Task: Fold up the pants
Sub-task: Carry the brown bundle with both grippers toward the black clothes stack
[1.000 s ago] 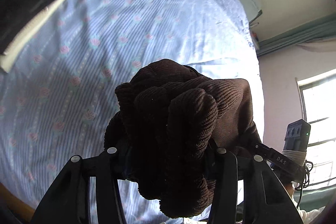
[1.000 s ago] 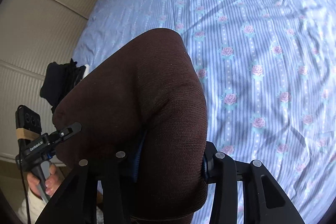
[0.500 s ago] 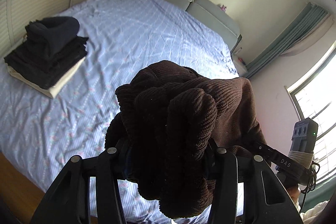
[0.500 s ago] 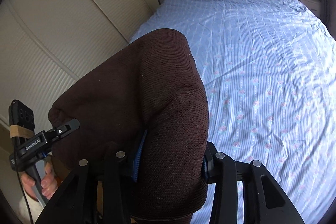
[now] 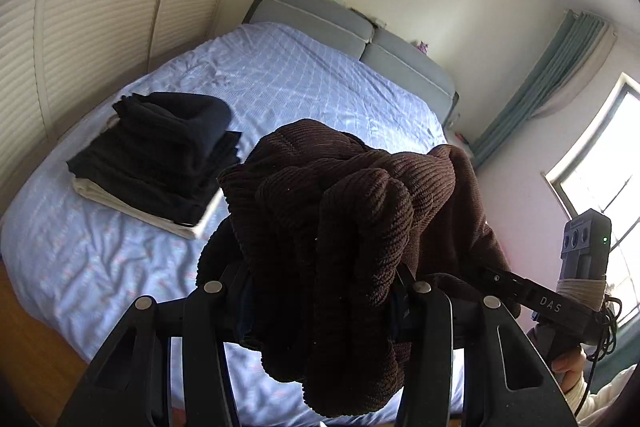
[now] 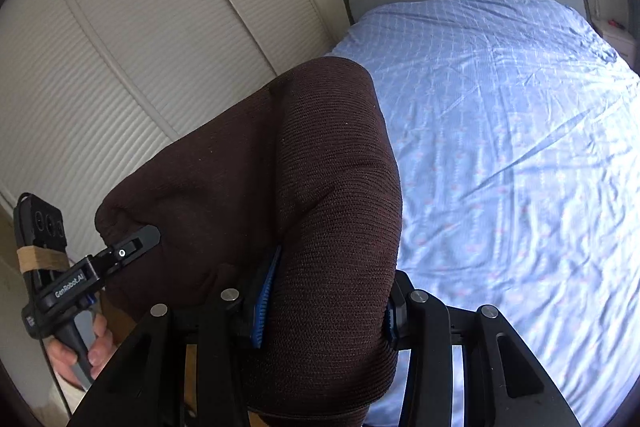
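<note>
pants (image 5: 352, 211): brown ribbed | bedsheet (image 6: 500, 131): blue, pink flowers

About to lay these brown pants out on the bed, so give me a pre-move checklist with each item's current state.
1. Left gripper clamped on the brown corduroy pants: ok.
2. Right gripper clamped on the same pants: ok.
3. Pants clear of the bed, lifted: ok.
4. Bare sheet free for laying out on the side by the window: ok.
5. Stack of folded dark clothes out of the drop area: ok, it sits near the bed's edge by the closet doors.
6. Legs hanging untangled below: cannot tell, hidden.
</note>
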### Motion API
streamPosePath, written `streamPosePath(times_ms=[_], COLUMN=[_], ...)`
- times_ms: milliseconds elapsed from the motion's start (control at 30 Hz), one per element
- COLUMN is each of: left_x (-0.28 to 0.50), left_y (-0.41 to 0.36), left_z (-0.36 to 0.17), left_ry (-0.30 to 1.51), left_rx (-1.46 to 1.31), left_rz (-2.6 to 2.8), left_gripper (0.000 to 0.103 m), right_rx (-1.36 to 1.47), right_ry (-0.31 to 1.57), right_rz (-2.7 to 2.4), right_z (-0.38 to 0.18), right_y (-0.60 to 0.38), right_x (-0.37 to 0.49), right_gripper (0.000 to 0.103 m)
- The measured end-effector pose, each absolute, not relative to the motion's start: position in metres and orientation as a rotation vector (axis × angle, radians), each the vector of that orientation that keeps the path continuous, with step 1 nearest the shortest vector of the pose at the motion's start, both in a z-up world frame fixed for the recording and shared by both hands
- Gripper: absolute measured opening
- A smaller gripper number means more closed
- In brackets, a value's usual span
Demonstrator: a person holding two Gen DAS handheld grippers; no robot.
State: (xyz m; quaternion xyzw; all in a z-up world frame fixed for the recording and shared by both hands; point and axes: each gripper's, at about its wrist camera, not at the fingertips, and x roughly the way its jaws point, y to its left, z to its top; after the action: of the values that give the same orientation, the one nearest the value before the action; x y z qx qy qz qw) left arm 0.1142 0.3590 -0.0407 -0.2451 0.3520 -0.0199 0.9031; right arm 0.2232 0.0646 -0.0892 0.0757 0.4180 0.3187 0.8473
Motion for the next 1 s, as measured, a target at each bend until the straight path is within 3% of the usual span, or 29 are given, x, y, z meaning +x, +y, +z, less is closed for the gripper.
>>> streamPosePath(times_ms=[233, 600, 1000], left_x=[0.095, 0.096, 0.203], left_y=[0.443, 0.521, 0.651], left_z=[-0.037, -0.038, -0.055], left_ry=[0.735, 0.708, 0.783], left_rx=[-0.538, -0.578, -0.634], left_rz=[-0.045, 0.003, -0.199], left_gripper=[0.048, 0.048, 0.048], right_rx=[0.189, 0.2, 0.283], right_ry=[0.902, 0.908, 0.875], right_rz=[0.675, 0.763, 0.597], right_z=[-0.085, -0.084, -0.085], right_y=[0.164, 0.232, 0.323], right_x=[0.2, 0.212, 0.233], right_gripper=[0.043, 0.043, 0.043])
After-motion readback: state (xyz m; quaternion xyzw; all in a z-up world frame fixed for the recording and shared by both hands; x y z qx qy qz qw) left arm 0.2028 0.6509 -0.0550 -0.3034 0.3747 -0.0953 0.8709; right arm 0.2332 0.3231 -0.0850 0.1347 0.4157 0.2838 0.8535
